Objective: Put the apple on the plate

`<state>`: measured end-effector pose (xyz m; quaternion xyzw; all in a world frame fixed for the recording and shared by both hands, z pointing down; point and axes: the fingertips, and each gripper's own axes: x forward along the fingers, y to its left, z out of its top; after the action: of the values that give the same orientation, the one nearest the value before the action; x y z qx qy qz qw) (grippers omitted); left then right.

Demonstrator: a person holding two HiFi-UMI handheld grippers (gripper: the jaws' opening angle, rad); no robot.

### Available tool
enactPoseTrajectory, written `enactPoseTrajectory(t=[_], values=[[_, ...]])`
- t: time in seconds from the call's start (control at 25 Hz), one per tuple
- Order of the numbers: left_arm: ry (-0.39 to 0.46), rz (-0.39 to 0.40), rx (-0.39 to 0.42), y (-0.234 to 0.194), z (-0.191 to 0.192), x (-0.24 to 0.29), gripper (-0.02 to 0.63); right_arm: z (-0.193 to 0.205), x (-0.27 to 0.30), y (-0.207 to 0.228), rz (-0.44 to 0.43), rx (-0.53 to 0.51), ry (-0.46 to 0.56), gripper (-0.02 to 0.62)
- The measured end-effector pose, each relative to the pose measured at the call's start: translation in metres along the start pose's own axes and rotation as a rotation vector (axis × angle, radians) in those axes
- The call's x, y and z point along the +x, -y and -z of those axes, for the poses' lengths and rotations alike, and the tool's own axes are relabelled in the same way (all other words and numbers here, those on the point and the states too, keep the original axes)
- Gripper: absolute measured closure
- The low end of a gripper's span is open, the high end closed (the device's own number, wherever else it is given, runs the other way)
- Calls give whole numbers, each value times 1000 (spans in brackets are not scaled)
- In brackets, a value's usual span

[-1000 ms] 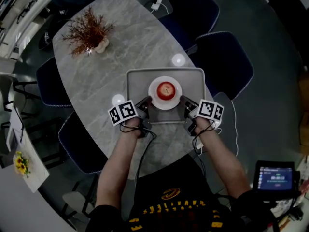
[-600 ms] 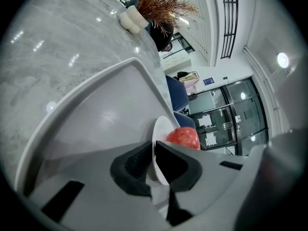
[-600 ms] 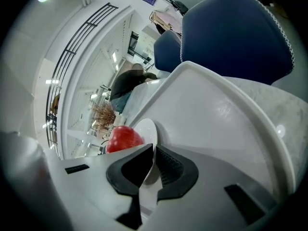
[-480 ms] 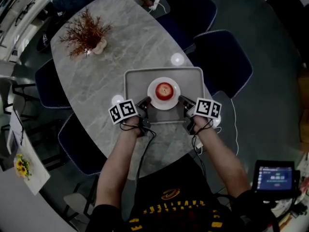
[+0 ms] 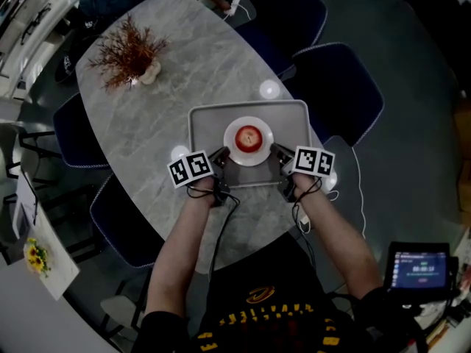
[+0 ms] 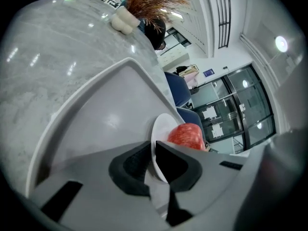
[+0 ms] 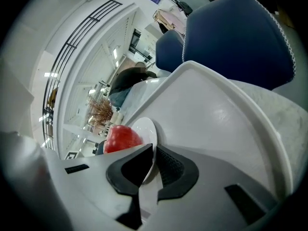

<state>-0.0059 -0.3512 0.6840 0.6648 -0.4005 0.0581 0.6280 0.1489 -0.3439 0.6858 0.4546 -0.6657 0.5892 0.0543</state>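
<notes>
Red and round, the apple (image 5: pixel 251 137) sits in the middle of the white plate (image 5: pixel 232 143), which rests on a grey tray (image 5: pixel 206 123) on the marble worktop (image 5: pixel 184 57). The left claw (image 6: pixel 153 148) and right claw (image 7: pixel 154 150) each pinch the plate's rim, on opposite sides. The plate looks stiff, slick and breakable. The apple is firm and likely to roll if the plate tilts. No print is legible, and the screen (image 5: pixel 416 269) is too small to read.

Oval grey marble-look table (image 5: pixel 199 57) stood on grey floor (image 5: pixel 423 145), w/ dark blue chairs (image 5: pixel 342 87) round it & a dried-branch deco (image 5: pixel 126 48) at far end. Bkgd: white wall (image 6: pixel 243 57), black railing (image 6: pixel 219 13), glass-paned doors (image 6: pixel 231 112), round ceiling light (image 6: pixel 281 43) lit.
</notes>
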Motion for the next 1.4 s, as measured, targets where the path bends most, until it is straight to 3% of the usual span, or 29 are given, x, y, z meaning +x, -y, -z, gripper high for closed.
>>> enactPoseTrajectory(t=[0.28,0.52,0.64,0.8,0.96,1.08,1.4], values=[[38,-144,199,-1,-6,-15,568,0,-4,-3,139,-296,-51,567],[158,-182,325,14,-6,-58,568,-3,-32,-14,171,-427,41,568],[186,-127,401,32,5,-82,569,-3,-52,-41,107,-494,118,568],[168,-25,422,53,42,-106,569,15,-78,-77,43,-566,164,568],[150,107,438,82,80,-139,569,54,-98,-120,-71,-573,175,589],[162,199,514,120,94,-166,569,70,-117,-151,-138,-581,198,589],[219,242,765,154,139,-229,586,125,-171,-211,-185,-691,357,589]])
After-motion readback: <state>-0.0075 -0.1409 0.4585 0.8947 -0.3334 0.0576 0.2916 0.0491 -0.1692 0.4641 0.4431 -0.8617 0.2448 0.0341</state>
